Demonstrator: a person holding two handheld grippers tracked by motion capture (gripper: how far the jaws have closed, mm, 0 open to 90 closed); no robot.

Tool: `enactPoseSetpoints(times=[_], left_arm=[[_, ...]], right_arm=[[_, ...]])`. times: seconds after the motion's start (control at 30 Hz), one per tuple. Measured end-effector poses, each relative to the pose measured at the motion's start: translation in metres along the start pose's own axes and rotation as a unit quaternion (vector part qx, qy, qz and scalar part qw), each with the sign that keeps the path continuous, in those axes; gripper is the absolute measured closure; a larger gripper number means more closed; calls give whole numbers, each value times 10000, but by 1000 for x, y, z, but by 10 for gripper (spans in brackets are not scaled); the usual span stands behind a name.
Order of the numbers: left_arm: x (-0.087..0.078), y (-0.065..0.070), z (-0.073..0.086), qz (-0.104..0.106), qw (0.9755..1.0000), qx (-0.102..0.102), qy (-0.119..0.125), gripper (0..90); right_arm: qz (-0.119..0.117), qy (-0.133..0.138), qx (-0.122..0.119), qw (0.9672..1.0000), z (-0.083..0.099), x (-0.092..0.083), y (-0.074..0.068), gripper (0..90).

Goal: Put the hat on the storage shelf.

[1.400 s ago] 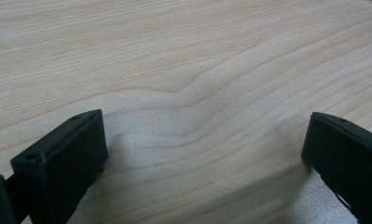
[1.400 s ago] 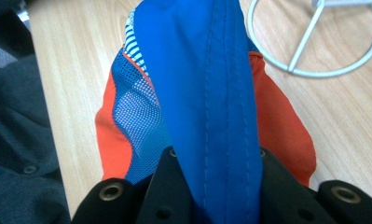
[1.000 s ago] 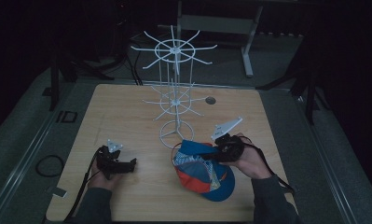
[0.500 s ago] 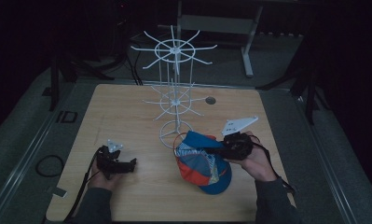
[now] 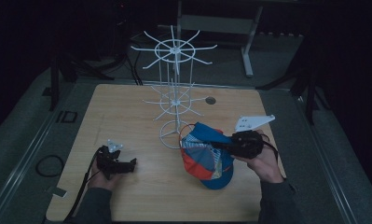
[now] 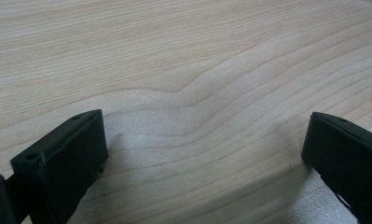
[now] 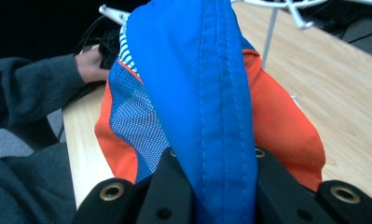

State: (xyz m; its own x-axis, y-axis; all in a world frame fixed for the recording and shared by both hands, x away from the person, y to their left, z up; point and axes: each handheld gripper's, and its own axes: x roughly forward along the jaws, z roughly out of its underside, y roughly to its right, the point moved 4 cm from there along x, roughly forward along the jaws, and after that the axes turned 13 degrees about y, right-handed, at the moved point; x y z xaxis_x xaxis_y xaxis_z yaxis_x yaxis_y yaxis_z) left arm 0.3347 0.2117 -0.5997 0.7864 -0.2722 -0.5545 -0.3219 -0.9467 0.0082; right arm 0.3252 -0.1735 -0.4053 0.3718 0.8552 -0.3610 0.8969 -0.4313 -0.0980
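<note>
My right gripper [image 5: 221, 145] has its fingers clamped on a cap [image 5: 207, 156]: blue brim, orange and blue mesh panels. In the right gripper view the blue brim [image 7: 207, 93] runs straight up between my two fingers [image 7: 174, 186], pinched at its edge. Cap hangs lifted over the wooden counter [image 5: 127, 116], near the base of the white wire rack [image 5: 174, 93]. My left gripper [image 5: 123, 164] sits low over bare counter, well apart from the cap, fingers [image 6: 67, 158] spread wide, nothing between them.
</note>
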Motion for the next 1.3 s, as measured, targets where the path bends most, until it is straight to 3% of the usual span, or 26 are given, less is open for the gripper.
enactPoseSetpoints(times=[0.4,1.3], left_arm=[[0,0,0,-3,10000,-11,12,2],[0,0,0,-3,10000,-11,10,2]], right_arm=[[182,301,-20,9994,-9,-18,1,877],[551,663,67,9963,-15,-49,11,877]])
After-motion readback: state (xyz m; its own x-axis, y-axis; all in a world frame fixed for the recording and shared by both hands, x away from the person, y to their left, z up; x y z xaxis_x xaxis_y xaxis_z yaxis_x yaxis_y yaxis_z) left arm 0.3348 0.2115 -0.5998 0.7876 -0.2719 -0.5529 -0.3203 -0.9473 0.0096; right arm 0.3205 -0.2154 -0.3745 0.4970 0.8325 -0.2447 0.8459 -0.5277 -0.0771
